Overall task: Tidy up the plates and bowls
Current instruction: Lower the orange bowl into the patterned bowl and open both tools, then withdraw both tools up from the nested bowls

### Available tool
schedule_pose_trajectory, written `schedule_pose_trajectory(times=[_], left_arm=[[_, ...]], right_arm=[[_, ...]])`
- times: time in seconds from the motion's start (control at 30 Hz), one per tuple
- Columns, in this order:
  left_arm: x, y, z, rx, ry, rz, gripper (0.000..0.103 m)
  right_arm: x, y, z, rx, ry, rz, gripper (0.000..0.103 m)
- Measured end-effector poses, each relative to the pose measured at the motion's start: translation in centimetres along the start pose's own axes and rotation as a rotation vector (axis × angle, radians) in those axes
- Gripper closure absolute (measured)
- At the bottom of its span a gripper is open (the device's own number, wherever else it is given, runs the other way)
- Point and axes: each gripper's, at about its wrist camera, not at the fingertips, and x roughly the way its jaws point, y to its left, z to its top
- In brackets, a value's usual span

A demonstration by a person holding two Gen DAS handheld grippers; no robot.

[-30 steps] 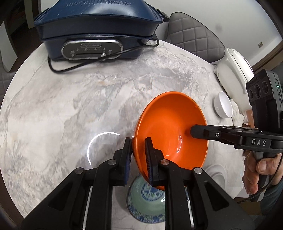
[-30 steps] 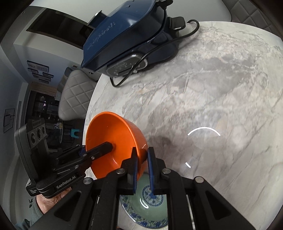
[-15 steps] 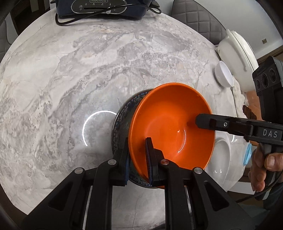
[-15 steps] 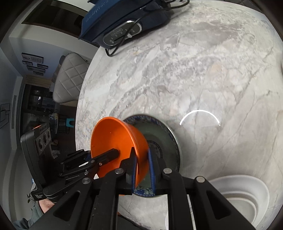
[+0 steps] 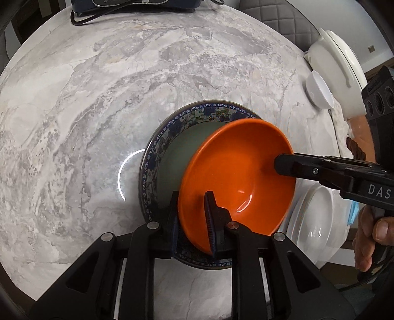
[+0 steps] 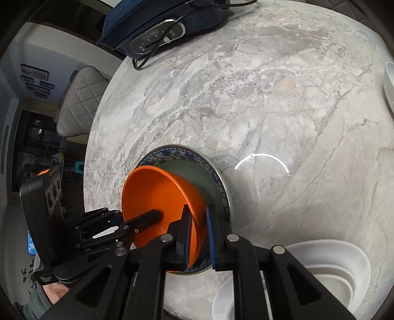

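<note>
An orange bowl [image 5: 241, 172] leans tilted inside a wider blue-patterned bowl [image 5: 170, 130] with a pale green inside, on the marble table [image 5: 86, 110]. My left gripper [image 5: 192, 206] straddles the orange bowl's near rim, one finger outside and one inside. Its jaws are opening, and the pads stand off the thin rim. My right gripper [image 6: 197, 216] is shut on the opposite rim of the orange bowl [image 6: 157, 192]. In the left wrist view its finger [image 5: 295, 167] reaches in from the right. The patterned bowl [image 6: 216, 177] shows behind the orange one.
A stack of white plates and bowls [image 5: 315, 216] [image 6: 332, 265] stands close on the right. Farther back right are a small white bowl [image 5: 320, 91] and a white pot [image 5: 332, 56]. A blue appliance [image 6: 160, 22] with its cord sits at the far edge. Padded chairs surround the table.
Both grippers came down with the orange bowl and set it into the patterned bowl. The left jaws have widened around the rim.
</note>
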Motion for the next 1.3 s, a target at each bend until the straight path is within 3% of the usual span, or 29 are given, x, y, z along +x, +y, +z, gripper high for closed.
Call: schedule_pose_trajectory(times=[0.03, 0.1, 0.2, 0.37, 0.47, 0.53, 0.63, 0.7, 0.77, 0.83, 1.07, 1.3], left_arm=[[0.0, 0.0, 0.1, 0.000, -0.005, 0.003, 0.079], [-0.1, -0.1, 0.2, 0.006, -0.020, -0.011, 0.059], [-0.2, -0.6, 0.4, 0.019, -0.030, -0.014, 0.041], [-0.7, -0.7, 0.7, 0.024, -0.050, -0.023, 0.033], [-1.4, -0.3, 0.6, 0.017, -0.072, -0.038, 0.023], [-2.0, 0.0, 0.6, 0.003, -0.086, -0.054, 0.022], [-3.6, 0.7, 0.5, -0.022, -0.130, -0.087, 0.020], [-5.2, 1.1, 0.6, -0.028, -0.187, -0.110, 0.008], [-6.5, 1.3, 0.9, -0.030, -0.240, -0.125, 0.003], [-7.3, 1.4, 1.6, -0.022, -0.260, -0.141, 0.001], [-8.7, -1.1, 5.1, 0.063, -0.262, -0.150, 0.001], [-7.2, -7.5, 11.1, 0.099, -0.116, -0.143, 0.001]], right_arm=[[0.1, 0.0, 0.0, -0.003, -0.001, -0.009, 0.090], [0.4, -0.1, 0.0, -0.002, -0.001, -0.020, 0.091], [0.6, 0.0, -0.2, -0.003, -0.002, -0.010, 0.095], [1.0, 0.4, -0.2, -0.015, -0.004, -0.025, 0.095], [1.1, 0.4, -0.3, -0.016, 0.003, -0.025, 0.095], [0.9, 0.3, -0.4, -0.008, 0.001, -0.017, 0.095], [0.2, 0.3, -0.5, 0.002, -0.023, 0.034, 0.084], [-0.9, 0.5, -0.7, 0.002, -0.063, 0.111, 0.068], [-2.5, 0.3, -1.1, 0.017, -0.125, 0.207, 0.034], [-4.1, -0.4, -1.7, 0.054, -0.197, 0.271, 0.017], [-8.5, -5.5, -3.4, 0.195, -0.317, 0.302, 0.017], [-13.7, -15.8, -5.7, 0.378, -0.428, 0.236, 0.017]])
